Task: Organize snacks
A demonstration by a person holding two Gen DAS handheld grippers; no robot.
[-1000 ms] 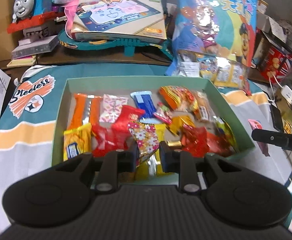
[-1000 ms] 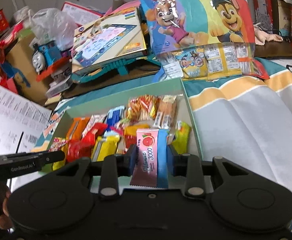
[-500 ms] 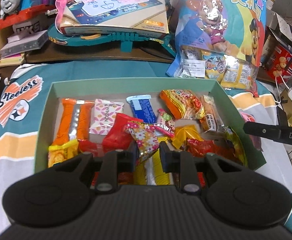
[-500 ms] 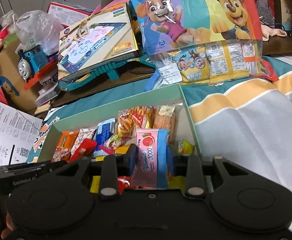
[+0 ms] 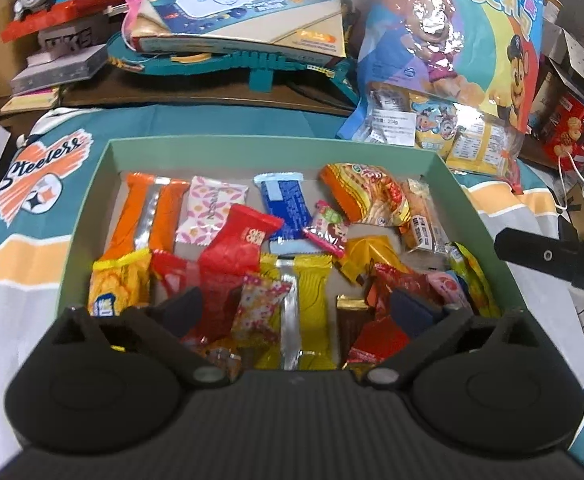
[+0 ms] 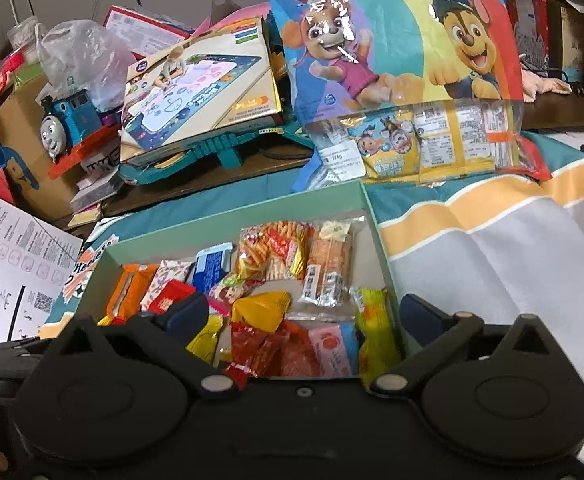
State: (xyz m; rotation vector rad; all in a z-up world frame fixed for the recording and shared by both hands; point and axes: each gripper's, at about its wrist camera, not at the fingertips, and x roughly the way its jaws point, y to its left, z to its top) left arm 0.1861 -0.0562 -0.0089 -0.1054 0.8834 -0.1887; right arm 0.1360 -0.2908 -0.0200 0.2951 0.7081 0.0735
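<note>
Left wrist view: left gripper [image 5: 295, 308] hangs over the near end of the green box [image 5: 228, 142], jaws opening and now spread wide, nothing pinched; the floral-wrapped candy [image 5: 262, 308] lies loose between them on top of the pile, touching a yellow wafer pack [image 5: 295, 300]. Snacks fill the box floor edge to edge, overlapping. Judgement: all light, foil or film wrapped, slippery, crinkly; wrappers crush easily, so pinch across a sealed end fin or the narrow width, not the flat face. The clear-wrapped cracker pack [image 5: 423, 216] looks brittle inside; light squeeze only. Right wrist view: right gripper [image 6: 297, 316] sits over the box's near right corner, jaws likewise opening and spread, nothing held; the pink-and-blue sachet [image 6: 333, 350] lies flat in the box between them, beside a red foil pack [image 6: 268, 350]. Judgement: the flat sachet offers little edge; take it by a raised short end.
</note>
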